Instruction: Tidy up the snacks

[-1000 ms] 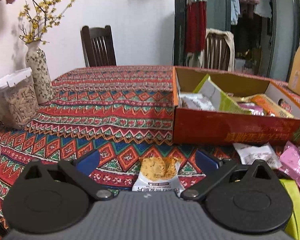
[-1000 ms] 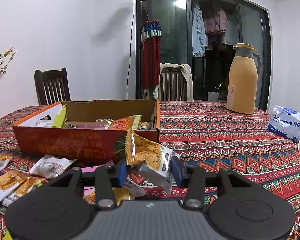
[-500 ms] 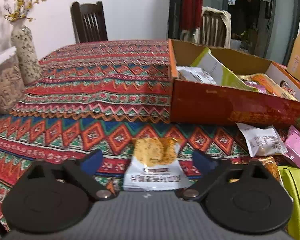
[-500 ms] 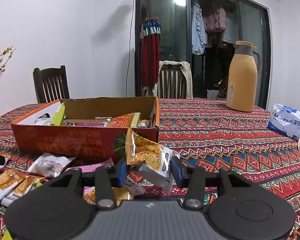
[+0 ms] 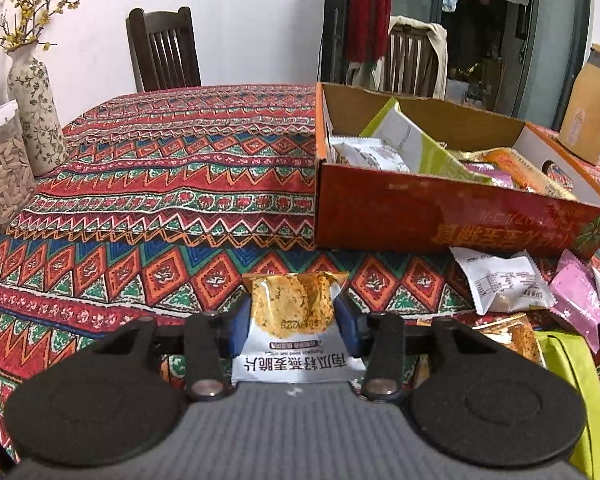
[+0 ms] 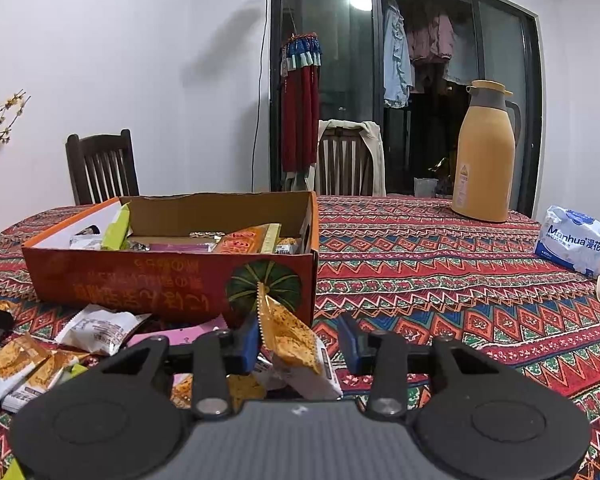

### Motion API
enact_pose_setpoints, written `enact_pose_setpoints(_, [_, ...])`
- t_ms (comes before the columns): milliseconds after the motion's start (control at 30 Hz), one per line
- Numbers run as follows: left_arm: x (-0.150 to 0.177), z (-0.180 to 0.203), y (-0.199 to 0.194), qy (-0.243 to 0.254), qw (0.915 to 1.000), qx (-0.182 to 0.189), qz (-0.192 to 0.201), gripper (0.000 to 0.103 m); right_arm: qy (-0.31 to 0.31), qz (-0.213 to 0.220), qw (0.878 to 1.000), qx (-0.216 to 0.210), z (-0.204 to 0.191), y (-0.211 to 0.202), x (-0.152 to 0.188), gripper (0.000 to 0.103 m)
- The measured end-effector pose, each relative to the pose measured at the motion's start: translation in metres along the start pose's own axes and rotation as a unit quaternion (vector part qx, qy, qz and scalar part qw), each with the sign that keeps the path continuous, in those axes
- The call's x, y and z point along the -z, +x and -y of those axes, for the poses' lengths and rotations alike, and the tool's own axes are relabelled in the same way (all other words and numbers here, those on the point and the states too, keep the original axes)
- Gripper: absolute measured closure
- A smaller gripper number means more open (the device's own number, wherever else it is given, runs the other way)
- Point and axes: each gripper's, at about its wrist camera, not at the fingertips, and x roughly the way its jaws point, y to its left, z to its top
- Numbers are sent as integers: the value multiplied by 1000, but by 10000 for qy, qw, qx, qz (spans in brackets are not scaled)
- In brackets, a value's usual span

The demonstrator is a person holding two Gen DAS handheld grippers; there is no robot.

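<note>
My left gripper is shut on a white and orange oat-crisp snack packet, just above the patterned tablecloth, in front of the orange cardboard box's left corner. The box holds several snack packs. My right gripper has its jaws parted around an orange snack packet; the packet leans on the left finger, with a gap to the right finger. This gripper is in front of the box.
Loose snack packets lie in front of the box: white and pink ones, orange ones. A vase and a jar of seeds stand at left. A yellow thermos and a tissue pack stand at right.
My left gripper closed from wide open onto the oat-crisp packet and lifted slightly. My right gripper's jaws widened and its orange packet tilted and sank lower between them.
</note>
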Motion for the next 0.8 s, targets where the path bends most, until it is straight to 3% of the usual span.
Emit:
enact_pose_setpoints(100, [1,1,-6,16,10000,0,93,58,54,-118,9999,-68,2,-1,0,52])
enact_pose_setpoints(167, [2,2,-11,38,9999,-5,153,58,227,-202,9994,-149,9,-3,-2,36])
enact_pose_setpoints(333, [3,3,-19,1,9996,31,285,58,500,-529,9967,-358,22,-2,-1,32])
enact_pose_setpoints(467, [3,3,-20,-46,9995,90,299,58,344,-684,9966,-302,14,6,1,29])
enact_pose_setpoints(600, [3,4,-23,-46,9993,157,333,58,566,-906,9938,-299,20,18,0,29])
enact_pose_setpoints(633, [3,4,-23,-48,9992,167,348,58,679,-962,9924,-353,23,21,-1,30])
enact_pose_setpoints(700, [2,4,-25,-59,9991,193,378,58,903,-1074,9889,-490,30,26,-3,45])
enact_pose_setpoints(767, [1,5,-27,-69,9989,218,417,58,976,-1135,9872,-552,33,29,-3,69])
enact_pose_setpoints(800, [1,5,-29,-67,9988,231,438,58,1012,-1142,9865,-597,34,30,-3,77])
